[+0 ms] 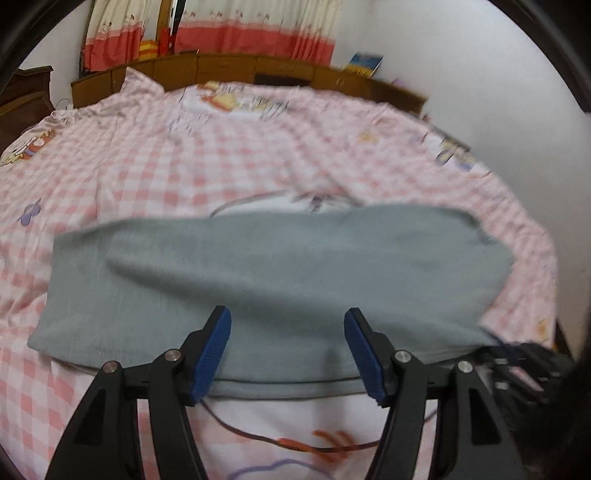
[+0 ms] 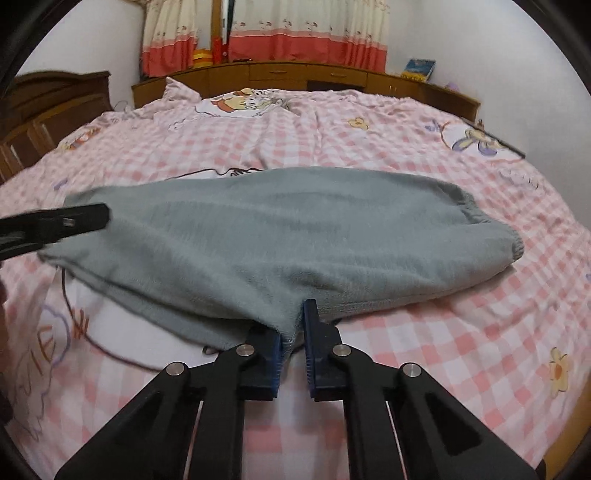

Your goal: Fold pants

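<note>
While grey pants (image 2: 280,236) lie on the pink-checked bed (image 2: 406,147) (curtains (image 2: 306,33) behind), the right tool (image 2: 293,347) pinches their edge and the left tool (image 1: 288,354) gapes wide.

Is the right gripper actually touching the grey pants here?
Touching. In the right wrist view the right gripper has the near edge of the grey pants pinched between its blue pads, the fabric bunching up between them.

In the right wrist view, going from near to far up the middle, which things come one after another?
right gripper, shut on the grey pants → pink checked bedcover → wooden headboard → curtains.
</note>
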The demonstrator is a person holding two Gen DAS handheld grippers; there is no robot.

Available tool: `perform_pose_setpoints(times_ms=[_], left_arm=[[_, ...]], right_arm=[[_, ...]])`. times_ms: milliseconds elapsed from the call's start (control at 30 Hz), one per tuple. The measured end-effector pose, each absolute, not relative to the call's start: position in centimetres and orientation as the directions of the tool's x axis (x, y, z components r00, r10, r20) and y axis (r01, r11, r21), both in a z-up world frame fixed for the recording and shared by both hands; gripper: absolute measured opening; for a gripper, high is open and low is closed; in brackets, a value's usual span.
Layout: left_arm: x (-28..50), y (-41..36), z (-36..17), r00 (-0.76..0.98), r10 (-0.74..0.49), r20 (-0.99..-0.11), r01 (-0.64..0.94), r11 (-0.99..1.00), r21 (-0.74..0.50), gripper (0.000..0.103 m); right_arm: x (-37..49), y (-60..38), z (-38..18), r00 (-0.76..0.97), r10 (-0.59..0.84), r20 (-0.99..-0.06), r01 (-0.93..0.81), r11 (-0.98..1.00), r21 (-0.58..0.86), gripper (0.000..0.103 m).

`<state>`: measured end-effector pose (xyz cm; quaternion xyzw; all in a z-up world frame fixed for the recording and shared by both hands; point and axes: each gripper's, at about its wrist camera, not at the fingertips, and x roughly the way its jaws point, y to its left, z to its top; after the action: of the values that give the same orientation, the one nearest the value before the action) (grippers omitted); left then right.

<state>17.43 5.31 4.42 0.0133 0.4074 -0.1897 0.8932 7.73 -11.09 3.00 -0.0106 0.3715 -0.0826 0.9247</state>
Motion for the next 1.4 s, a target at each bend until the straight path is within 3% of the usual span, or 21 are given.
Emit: perform_pose_setpoints(times_ms=[100, 333, 500, 667, 767, 967, 1067, 1233, 1400], left_arm=[[18.0, 5.2, 2.8, 0.561, -0.266, -0.784, 0.312, 0.945, -0.098, 0.067], [17.4, 6.2, 2.4, 0.552, -0.24, -0.799, 0.287, 0.954, -0.088, 0.066], [17.0, 5.5, 4.9, 0.559, -0.276, -0.781, 0.294, 0.948, -0.125, 0.067], [20.4, 3.3, 4.5, 0.449, -0.256, -0.856, 0.208, 0.962, -0.179, 0.067], [21.7, 2.2, 3.9, 0.409, -0.097, -0.907, 0.14, 0.989, -0.042, 0.067], [19.9, 3.7, 5.7, 0.444, -0.06, -0.894, 0.083, 0.996, -0.025, 0.067], [19.4, 4.6, 6.1, 0.455, 0.021, -0.89, 0.071, 0.996, 0.06, 0.067], [20.5, 6.6, 5.0, 0.413, 0.104, -0.905, -0.02, 0.994, 0.105, 0.067], [22.1, 7.1, 3.3, 0.334, 0.155, -0.93, -0.094, 0.987, 0.131, 0.07]], right_arm=[[7.2, -10.9, 2.4, 0.7, -0.159, -0.696, 0.131, 0.987, -0.094, 0.009], [6.7, -11.8, 1.7, 0.694, -0.111, -0.711, 0.109, 0.993, -0.048, 0.009], [6.5, -11.9, 1.6, 0.705, -0.09, -0.704, 0.09, 0.995, -0.037, 0.009], [6.2, -12.4, 1.4, 0.71, -0.049, -0.702, 0.068, 0.998, -0.002, 0.009], [6.1, -12.5, 1.6, 0.71, -0.038, -0.703, 0.046, 0.999, -0.007, 0.011], [6.0, -13.0, 1.6, 0.716, 0.007, -0.698, 0.005, 1.0, 0.015, 0.012], [6.2, -13.4, 1.7, 0.708, 0.046, -0.705, -0.017, 0.999, 0.048, 0.018], [6.3, -14.3, 1.3, 0.698, 0.109, -0.707, -0.025, 0.991, 0.128, 0.018], [6.2, -14.2, 0.9, 0.705, 0.108, -0.701, -0.034, 0.992, 0.118, 0.019]])
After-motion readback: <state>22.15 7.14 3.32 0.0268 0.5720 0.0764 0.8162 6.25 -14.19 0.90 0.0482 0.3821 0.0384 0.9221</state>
